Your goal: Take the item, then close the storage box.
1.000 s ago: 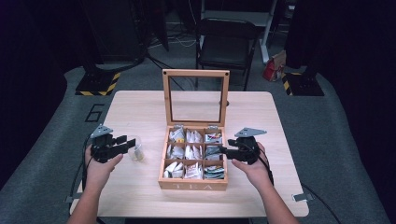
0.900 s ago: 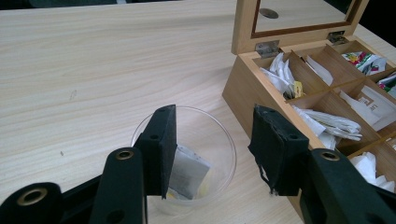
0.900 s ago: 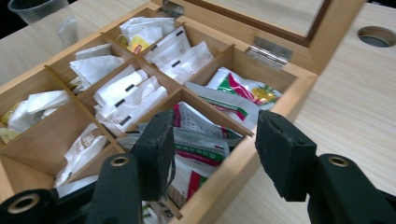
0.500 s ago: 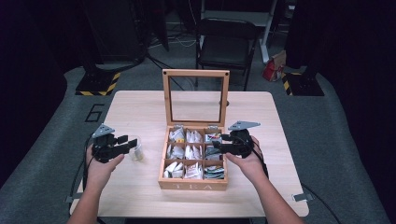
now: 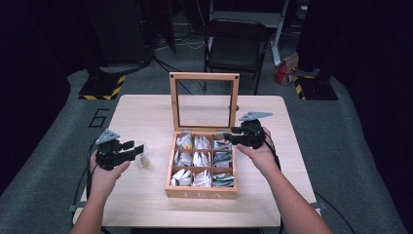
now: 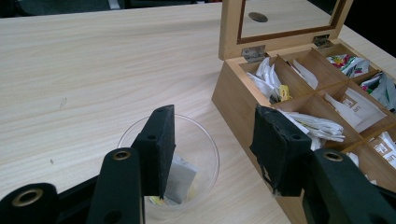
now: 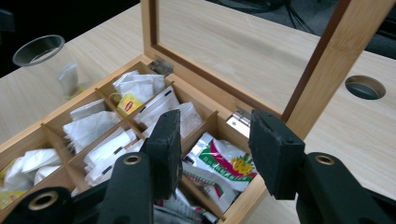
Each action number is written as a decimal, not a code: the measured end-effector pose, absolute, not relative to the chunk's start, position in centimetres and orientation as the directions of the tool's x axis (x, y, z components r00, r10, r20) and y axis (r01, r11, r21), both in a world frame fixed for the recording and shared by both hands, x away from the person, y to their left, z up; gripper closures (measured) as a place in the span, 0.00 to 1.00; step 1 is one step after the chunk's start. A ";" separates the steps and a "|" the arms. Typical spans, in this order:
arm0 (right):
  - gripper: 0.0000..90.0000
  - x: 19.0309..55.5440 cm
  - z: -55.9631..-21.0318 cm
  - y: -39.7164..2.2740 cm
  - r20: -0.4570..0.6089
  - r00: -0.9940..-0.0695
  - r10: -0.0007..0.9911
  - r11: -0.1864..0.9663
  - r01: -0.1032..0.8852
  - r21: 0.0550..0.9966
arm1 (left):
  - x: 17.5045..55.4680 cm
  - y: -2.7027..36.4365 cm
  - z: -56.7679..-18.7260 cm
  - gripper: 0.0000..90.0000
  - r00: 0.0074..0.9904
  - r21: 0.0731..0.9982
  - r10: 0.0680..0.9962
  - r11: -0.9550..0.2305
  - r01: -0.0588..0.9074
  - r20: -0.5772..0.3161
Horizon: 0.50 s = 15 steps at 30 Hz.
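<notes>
A wooden tea box [image 5: 201, 193] sits mid-table with its glass lid [image 5: 204, 76] standing upright, and its compartments hold paper tea bags and coloured sachets [image 7: 229, 165]. Left of the box is a clear plastic cup [image 5: 143, 160] with a tea bag [image 6: 180, 179] inside. My left gripper [image 5: 137, 148] hovers at the cup, open; one jaw is over the cup [image 6: 201, 143] and the other is clear of its rim. My right gripper [image 5: 227, 137] hangs over the box's back right compartment. Its jaws have just been closing, but they still stand apart with nothing between them [image 7: 215, 149].
The lid's wooden frame [image 7: 327, 60] rises close beside my right gripper. A round hole [image 7: 365, 87] is cut in the light wooden table [image 5: 146, 112] behind the box. A black chair [image 5: 236, 46] stands beyond the far edge.
My right gripper has risen and moved toward the back of the box, near the lid. The left gripper and the cup have stayed put.
</notes>
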State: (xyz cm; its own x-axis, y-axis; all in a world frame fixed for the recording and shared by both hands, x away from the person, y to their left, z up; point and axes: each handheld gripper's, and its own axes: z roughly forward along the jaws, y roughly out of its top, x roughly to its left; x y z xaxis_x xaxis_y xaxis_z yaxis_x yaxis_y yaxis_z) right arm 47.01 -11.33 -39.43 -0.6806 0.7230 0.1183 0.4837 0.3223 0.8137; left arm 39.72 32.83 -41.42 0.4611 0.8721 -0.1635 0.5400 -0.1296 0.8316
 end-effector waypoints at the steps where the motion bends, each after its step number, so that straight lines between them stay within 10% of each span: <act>1: 0.59 47.3 -39.4 -11.3 0.115 -0.679 0.725 0.324 0.483 0.814 | 39.7 32.8 -41.4 0.55 0.462 0.832 0.872 -0.130 0.540 -0.164; 15: 0.54 50.0 -38.2 -11.7 0.104 -0.655 0.748 0.319 0.494 0.809 | 39.7 32.7 -41.3 0.51 0.469 0.835 0.866 -0.124 0.536 -0.172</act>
State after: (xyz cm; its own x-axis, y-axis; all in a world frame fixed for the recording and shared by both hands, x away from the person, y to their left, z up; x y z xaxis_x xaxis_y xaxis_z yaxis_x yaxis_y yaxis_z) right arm 49.98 -11.66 -38.19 -0.6552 0.7482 0.1043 0.4936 0.3194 0.8089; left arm 39.67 32.73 -41.27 0.4688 0.8664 -0.1719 0.5360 -0.1244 0.8350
